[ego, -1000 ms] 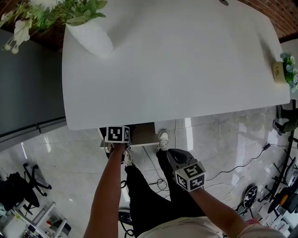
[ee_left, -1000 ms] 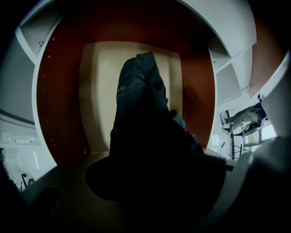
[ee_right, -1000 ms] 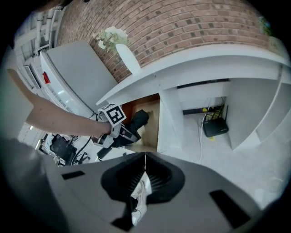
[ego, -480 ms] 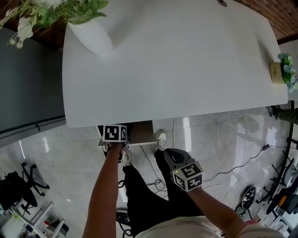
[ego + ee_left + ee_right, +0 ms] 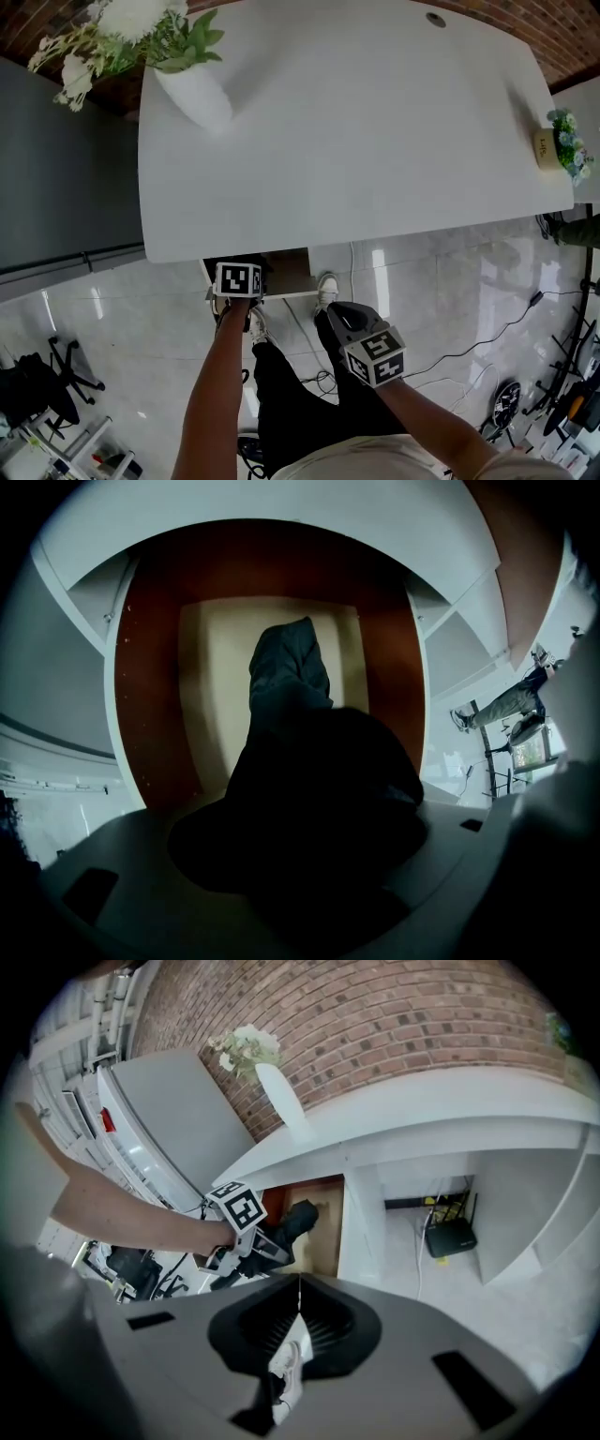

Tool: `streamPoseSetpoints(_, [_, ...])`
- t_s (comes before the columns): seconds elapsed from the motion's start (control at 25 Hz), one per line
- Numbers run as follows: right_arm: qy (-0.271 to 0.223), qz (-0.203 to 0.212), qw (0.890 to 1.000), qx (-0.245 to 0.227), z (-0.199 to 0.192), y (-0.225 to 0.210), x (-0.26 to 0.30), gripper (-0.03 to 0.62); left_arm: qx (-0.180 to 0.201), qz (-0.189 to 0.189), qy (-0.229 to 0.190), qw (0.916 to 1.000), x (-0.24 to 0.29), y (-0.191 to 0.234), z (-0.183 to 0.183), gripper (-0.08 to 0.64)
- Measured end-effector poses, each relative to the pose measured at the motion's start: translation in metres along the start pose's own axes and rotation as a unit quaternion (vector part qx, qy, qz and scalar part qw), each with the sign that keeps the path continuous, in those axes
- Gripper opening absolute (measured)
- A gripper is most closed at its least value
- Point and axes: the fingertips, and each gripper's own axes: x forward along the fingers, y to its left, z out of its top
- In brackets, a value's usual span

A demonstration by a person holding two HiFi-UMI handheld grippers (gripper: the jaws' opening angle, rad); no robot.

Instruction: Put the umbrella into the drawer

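The left gripper (image 5: 267,1246) had just been opening its jaws, now wide around the dark umbrella (image 5: 286,677), whose far end lay inside the drawer (image 5: 211,686). The right gripper (image 5: 300,1297) hung outside it, closed and empty. Best to withdraw straight, snagging no fabric.
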Motion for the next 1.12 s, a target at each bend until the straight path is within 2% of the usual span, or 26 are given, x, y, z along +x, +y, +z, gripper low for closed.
streamPoseSetpoints(0.92, [-0.003,0.020,1.000,-0.003,0.006,0.032,0.013,0.017,-0.018,-0.011,-0.080,0.9965,-0.050,-0.002,-0.007,0.311])
streamPoseSetpoints(1.12, [-0.002,0.025,1.000,-0.008,0.007,0.046,0.018,0.017,-0.013,-0.008,-0.101,0.9948,-0.063,-0.002,-0.006,0.311])
